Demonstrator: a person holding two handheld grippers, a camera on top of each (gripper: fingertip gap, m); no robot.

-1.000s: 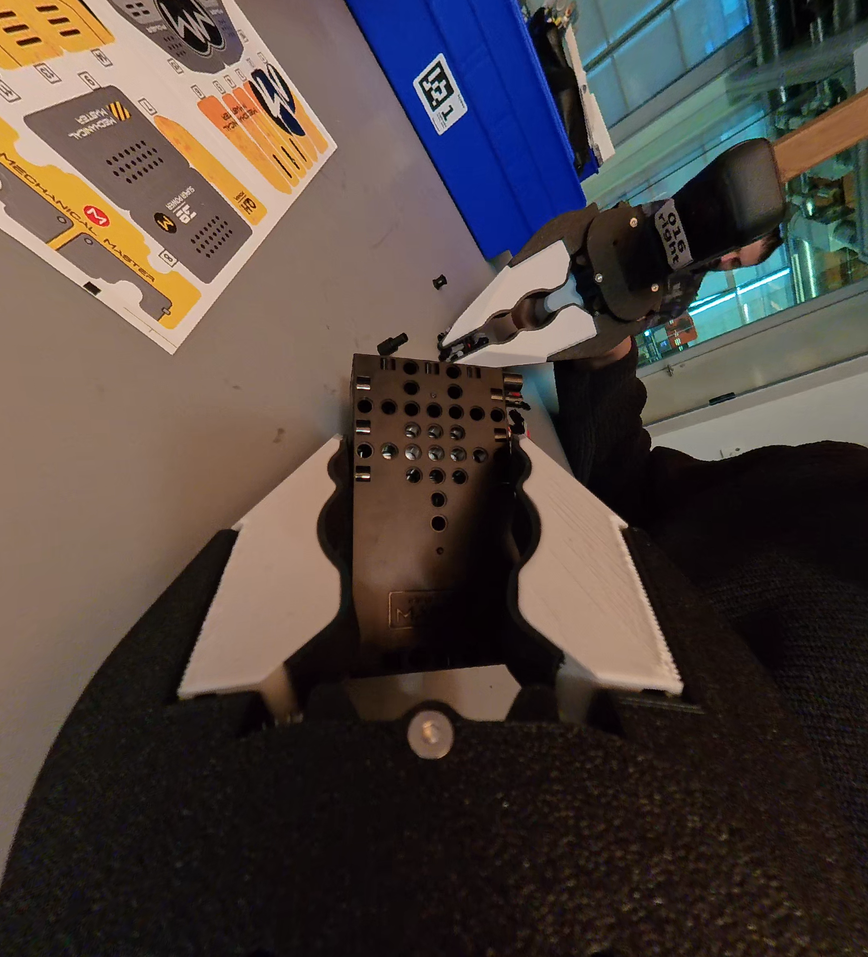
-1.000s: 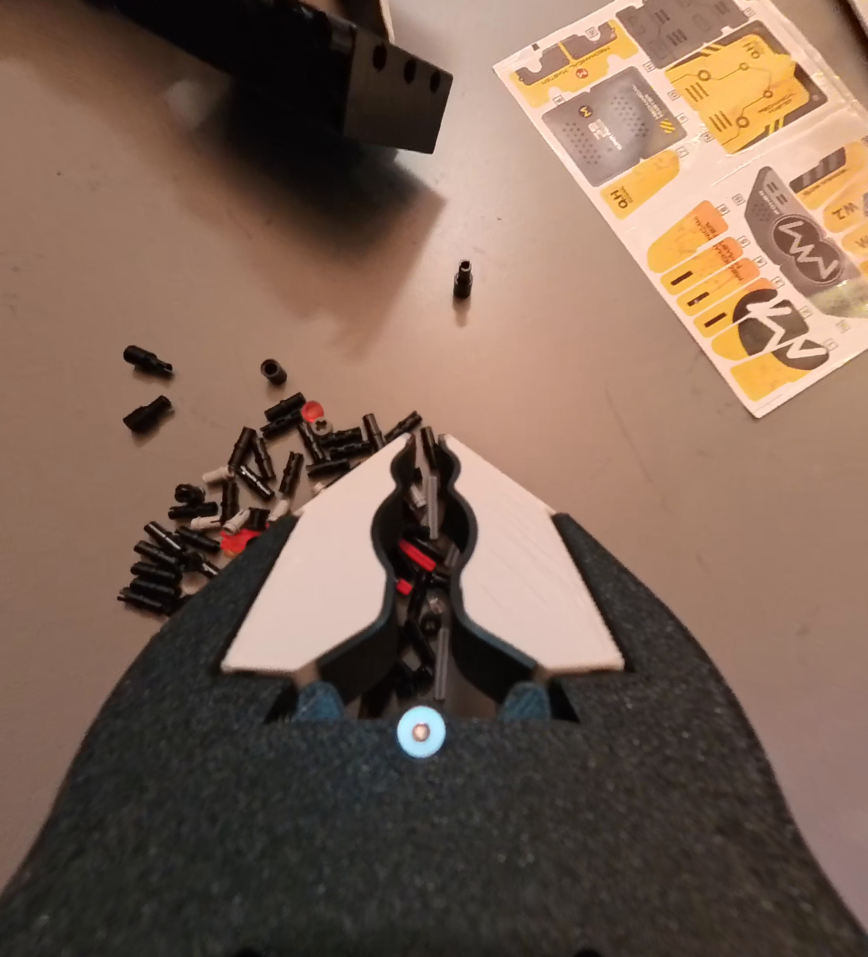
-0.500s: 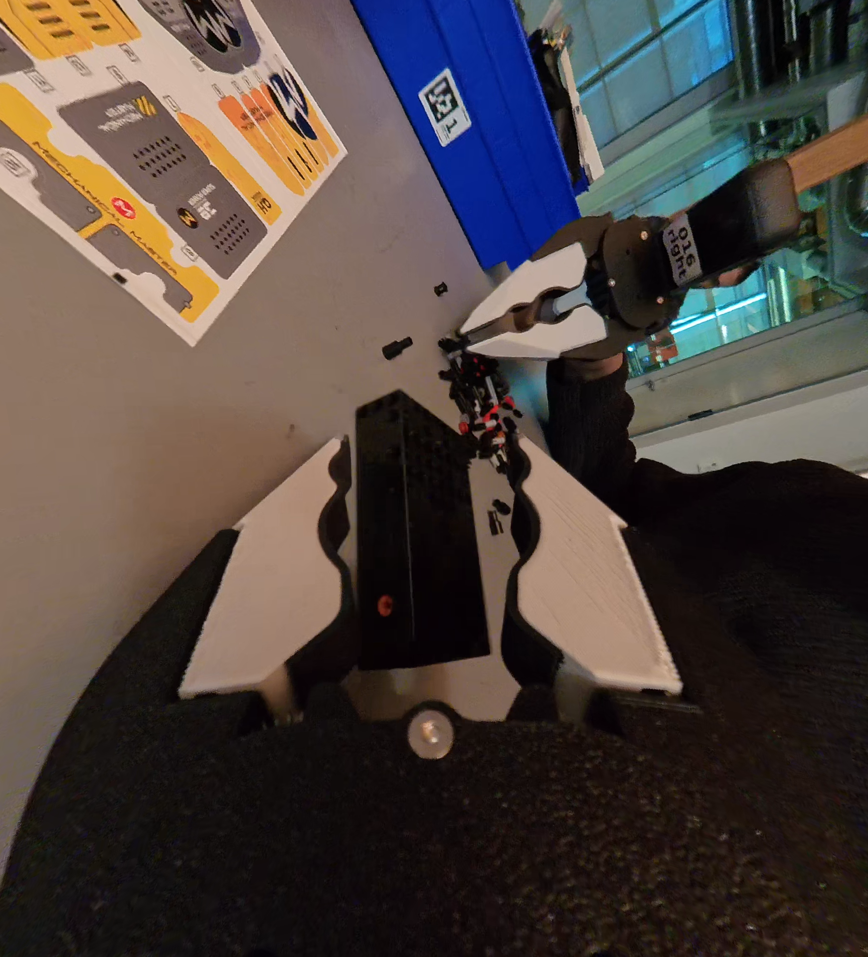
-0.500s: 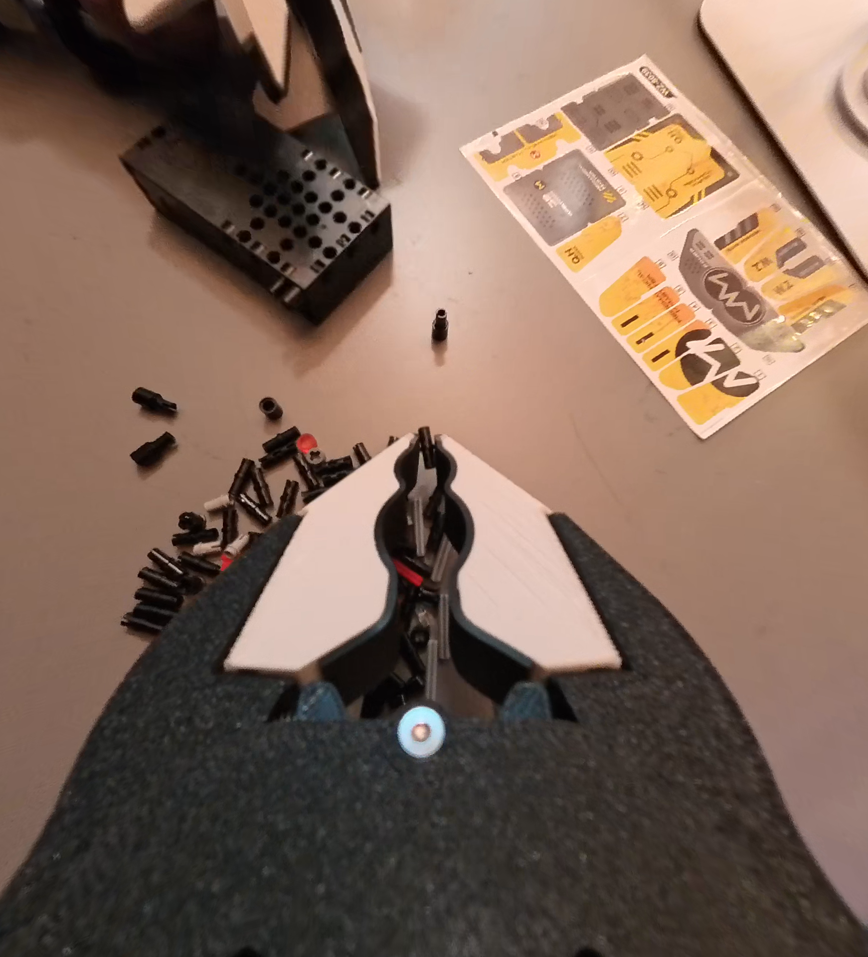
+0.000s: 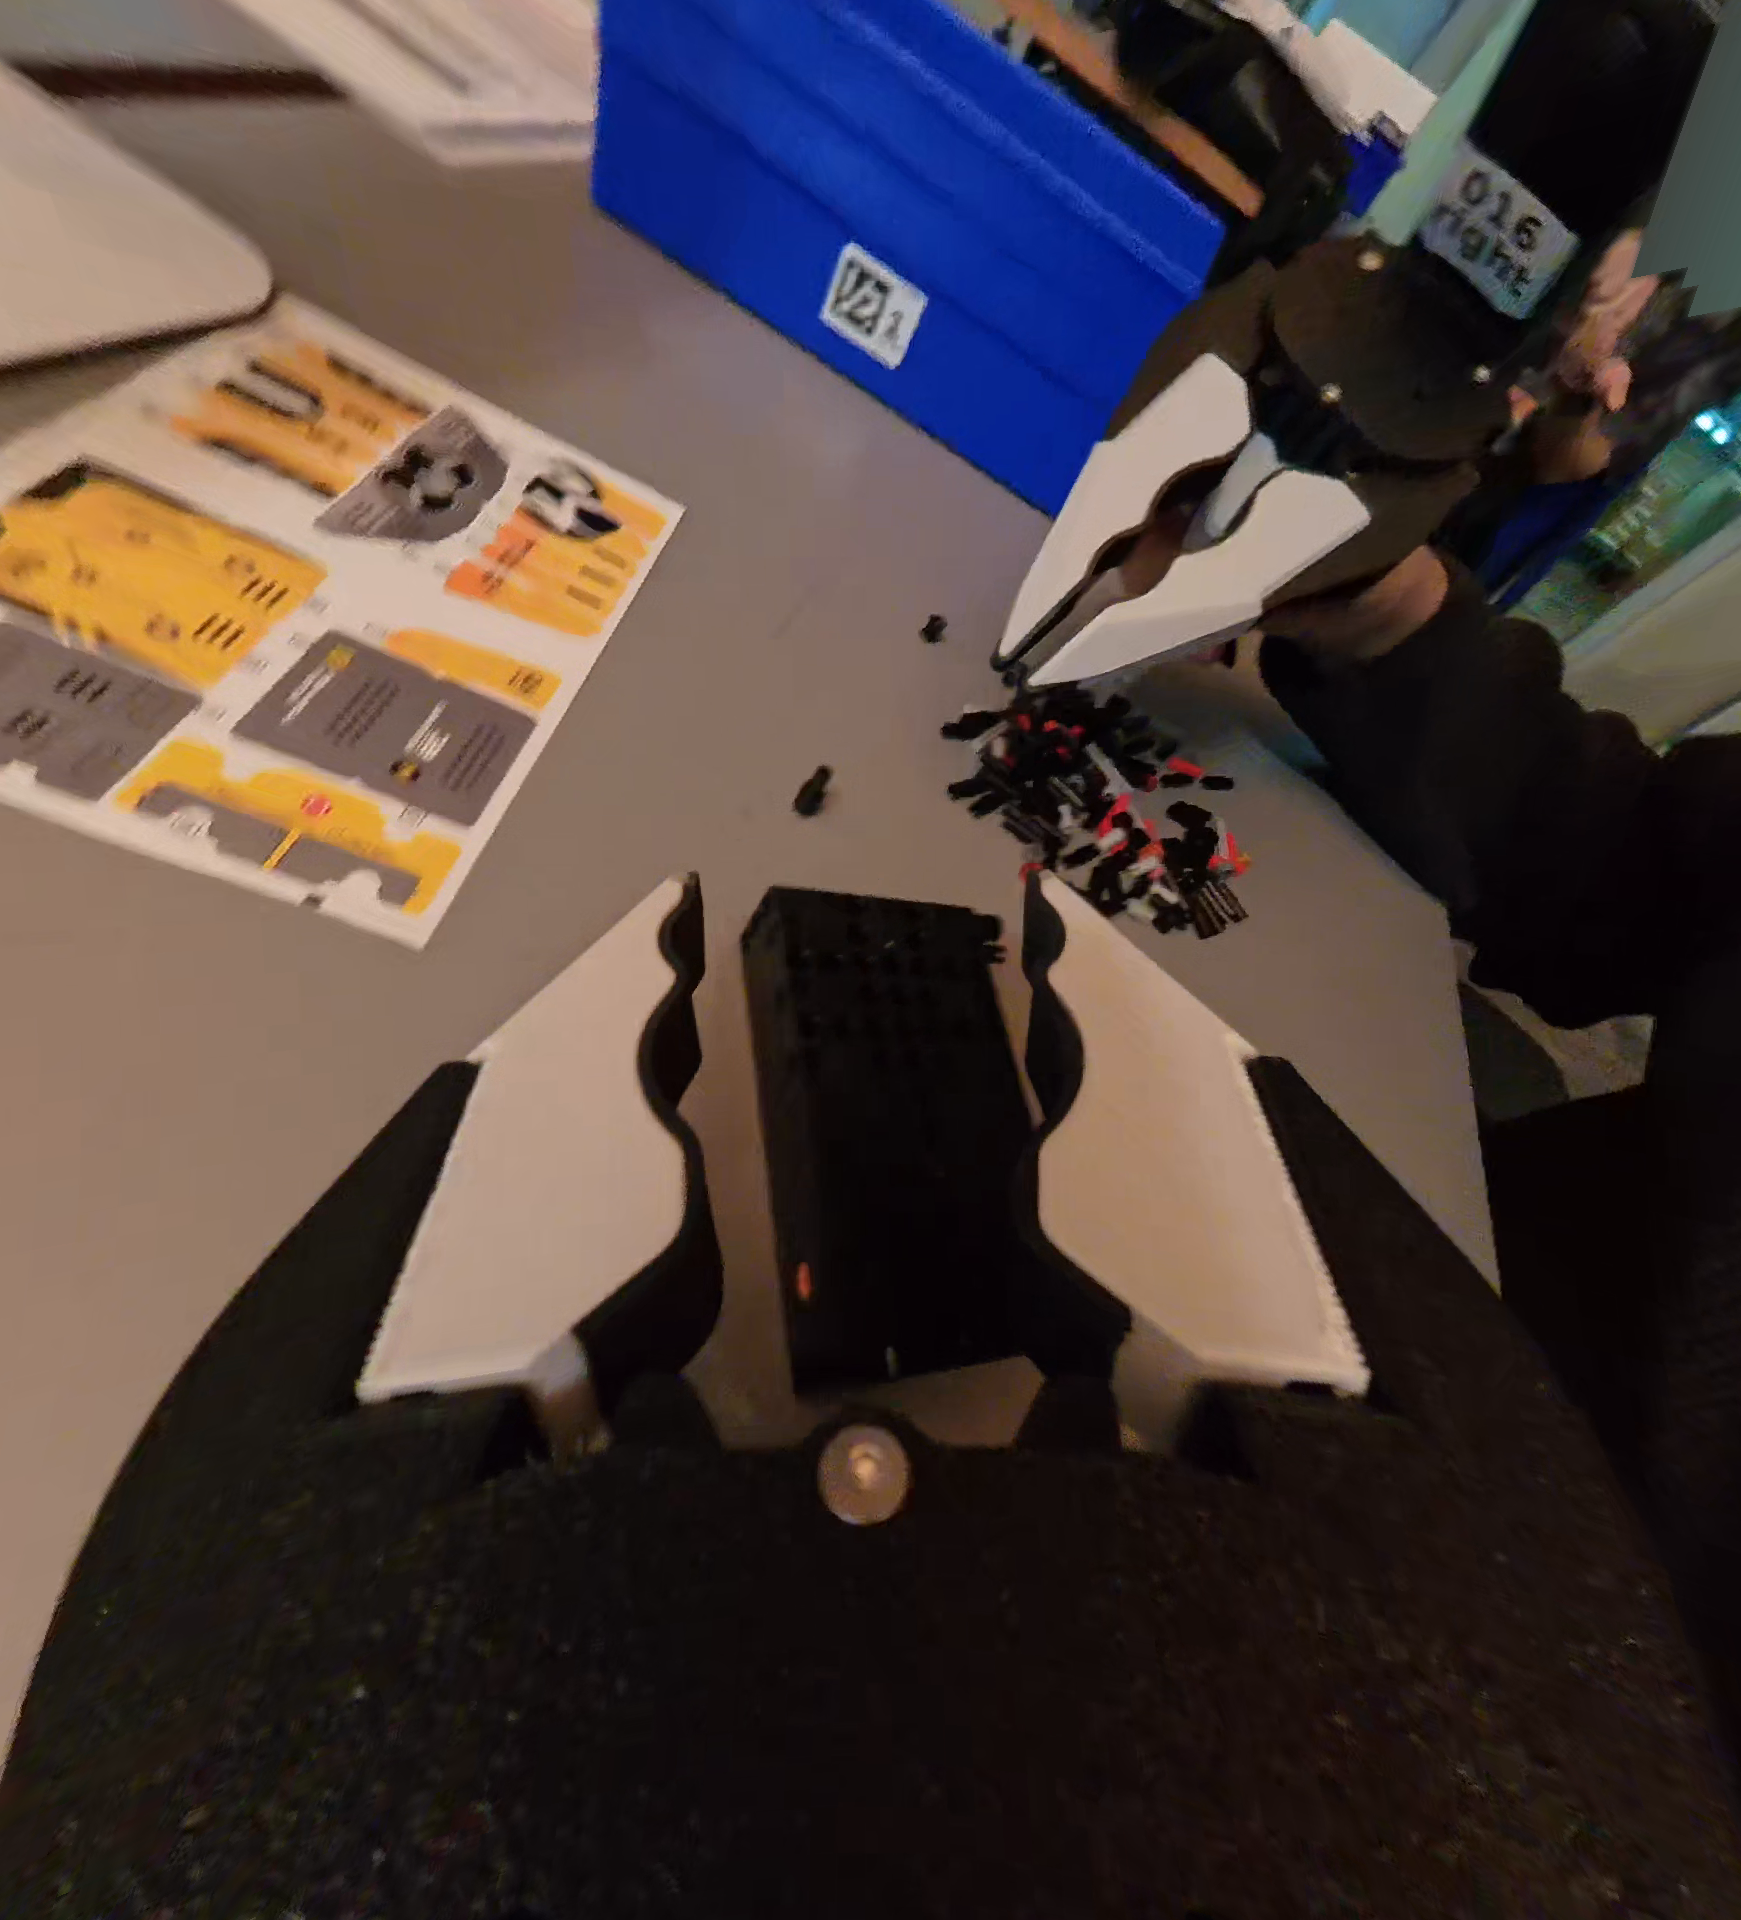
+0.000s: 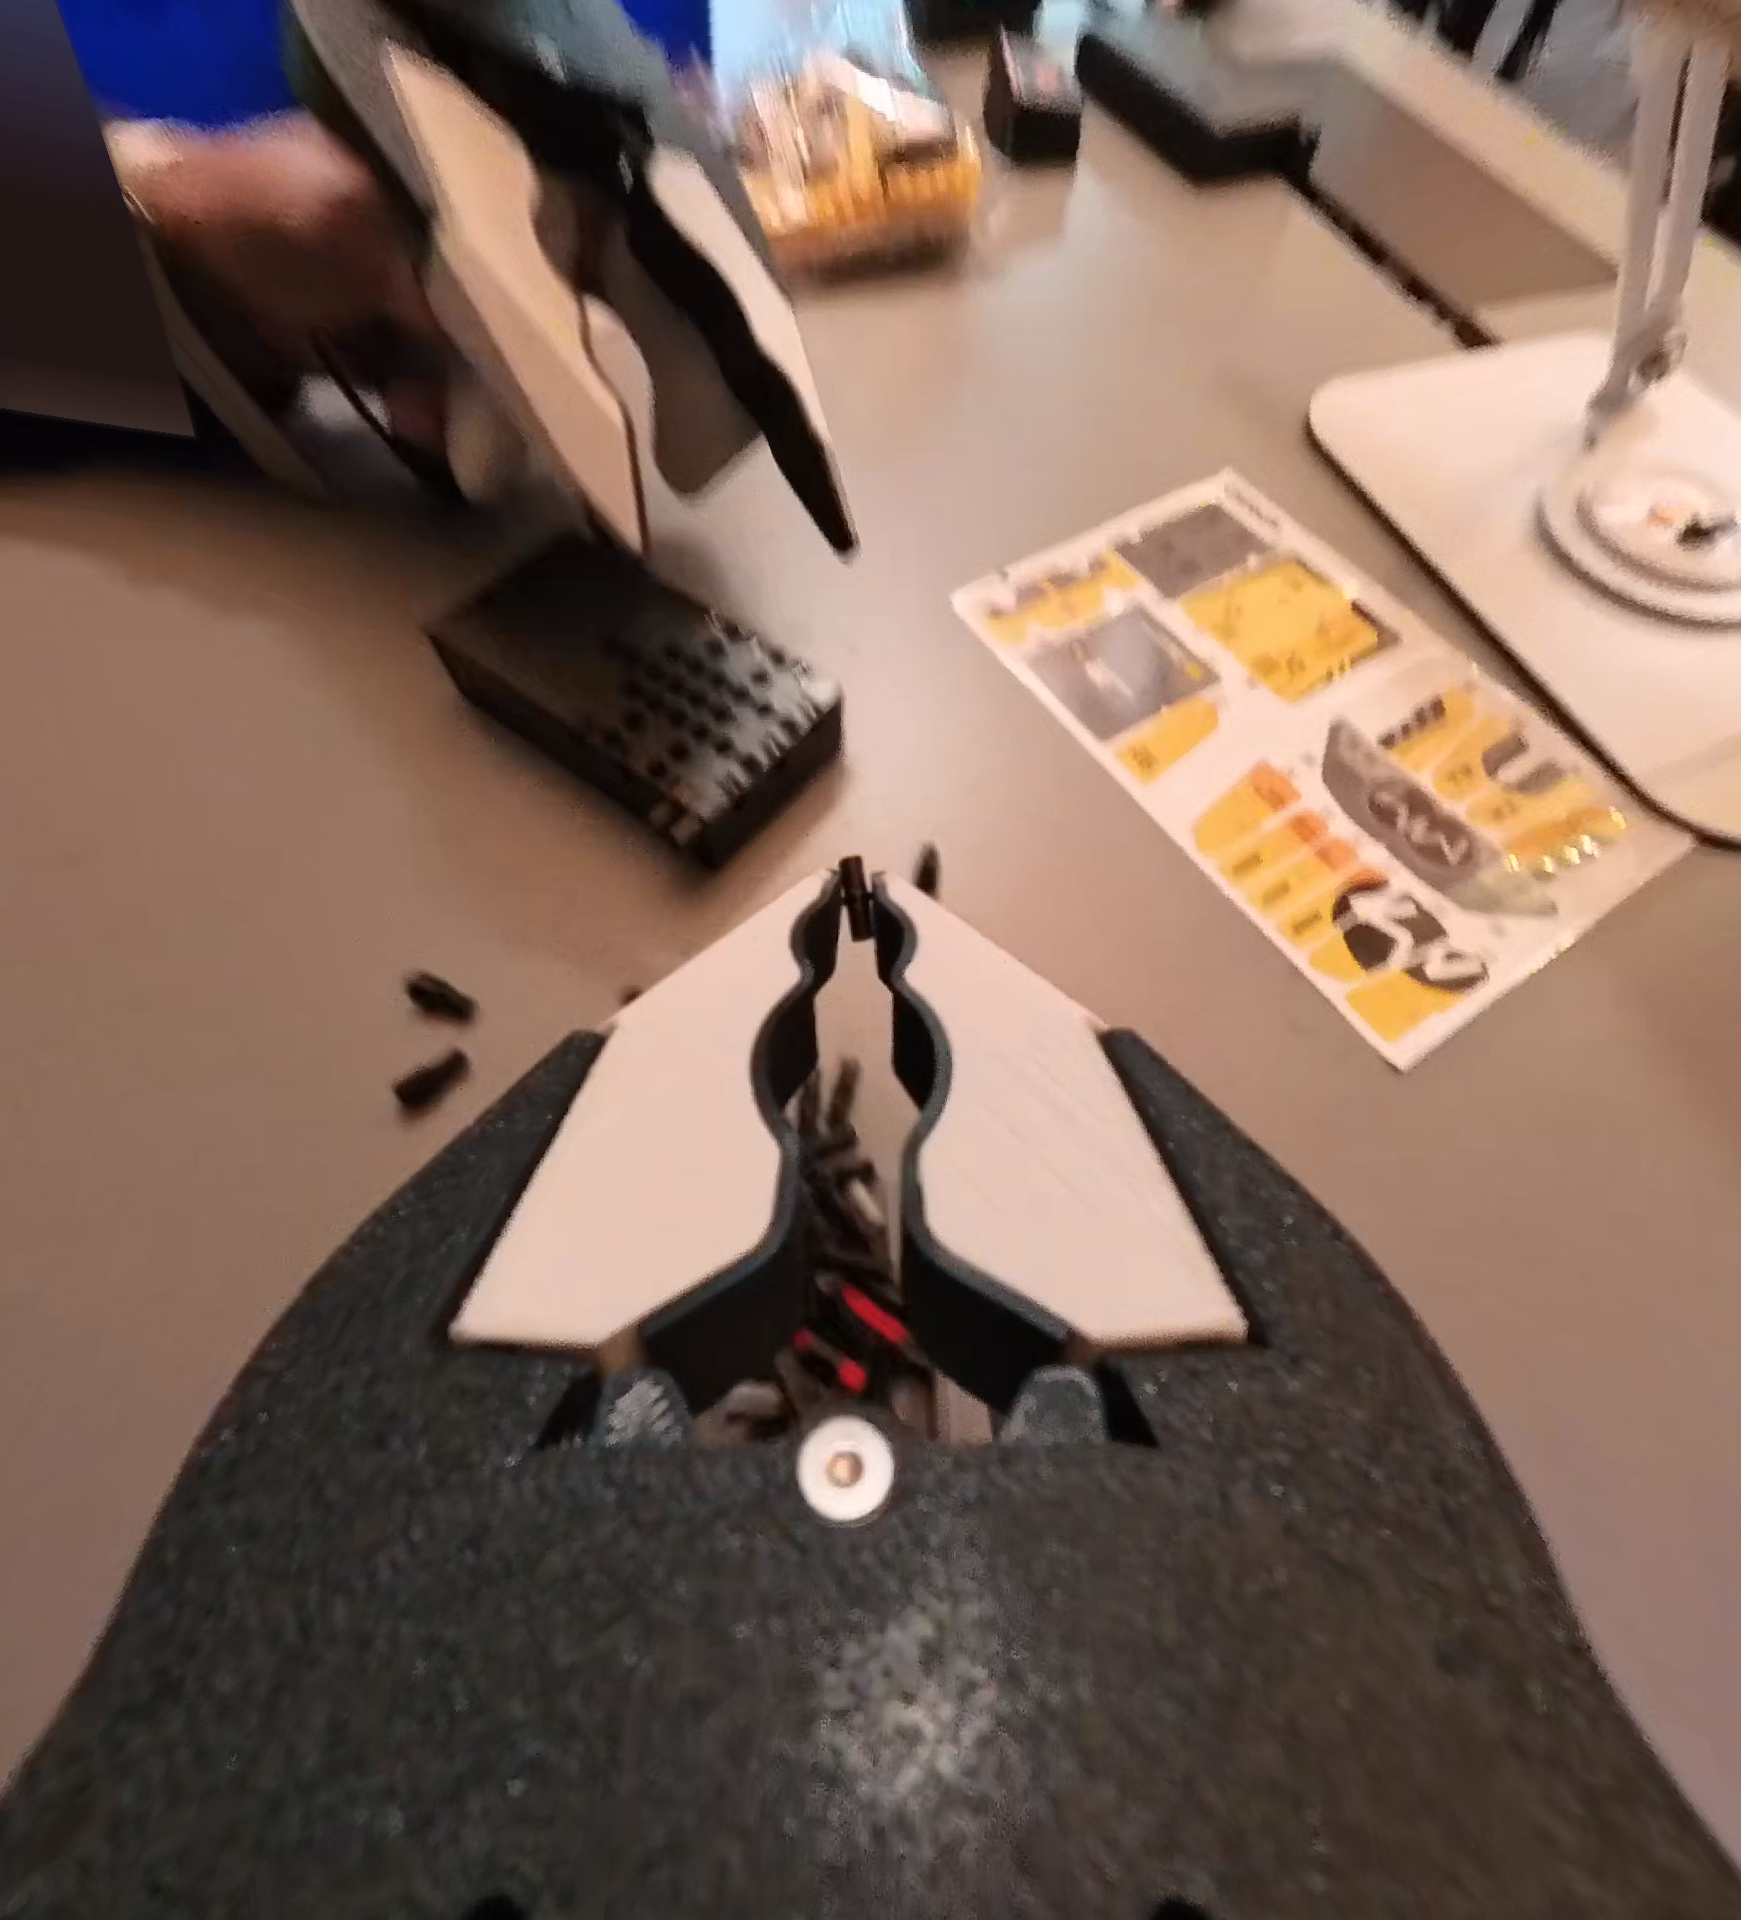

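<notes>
Left claw (image 5: 861, 904): spread; has let go of the black perforated block (image 5: 887, 1122), now lying on the bench (image 5: 170, 1091) between its jaws. Right claw (image 6: 855, 883): pinching a small black pin (image 6: 853, 896), lifted off the pin pile (image 5: 1105, 810) at the block's 1 o'clock.

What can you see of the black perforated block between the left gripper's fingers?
The black block is a rectangular box of dark, plastic-looking material with a grid of round holes in its upper face and a small red dot on one side. It lies flat on the grey table, long axis along the open left gripper, with gaps on both sides; nothing touches it. The pile of small pins lies just beyond.
</notes>
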